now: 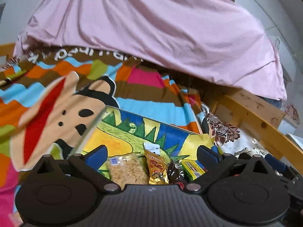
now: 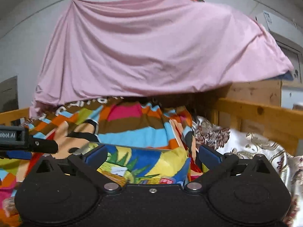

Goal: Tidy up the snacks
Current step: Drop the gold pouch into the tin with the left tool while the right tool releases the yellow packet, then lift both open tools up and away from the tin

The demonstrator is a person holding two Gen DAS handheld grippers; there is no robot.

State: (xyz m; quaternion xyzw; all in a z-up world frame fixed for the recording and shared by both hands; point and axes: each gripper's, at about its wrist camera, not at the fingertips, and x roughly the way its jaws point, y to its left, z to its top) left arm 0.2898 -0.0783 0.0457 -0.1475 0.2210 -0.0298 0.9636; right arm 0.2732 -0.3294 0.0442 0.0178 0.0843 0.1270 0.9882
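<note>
Four snack packs show in the left wrist view — one clear pack of pale crackers [image 1: 126, 169], one gold packet [image 1: 156, 168], one dark wrapper [image 1: 173, 170], one green-yellow packet [image 1: 192, 167] — inside one colourful box [image 1: 144, 130].

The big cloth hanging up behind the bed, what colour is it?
Plain pink cloth, seen best from the right wrist.

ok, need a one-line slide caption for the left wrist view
Left gripper open above snack packets in a colourful box on a cartoon-print blanket, pink sheet hanging behind.
</note>
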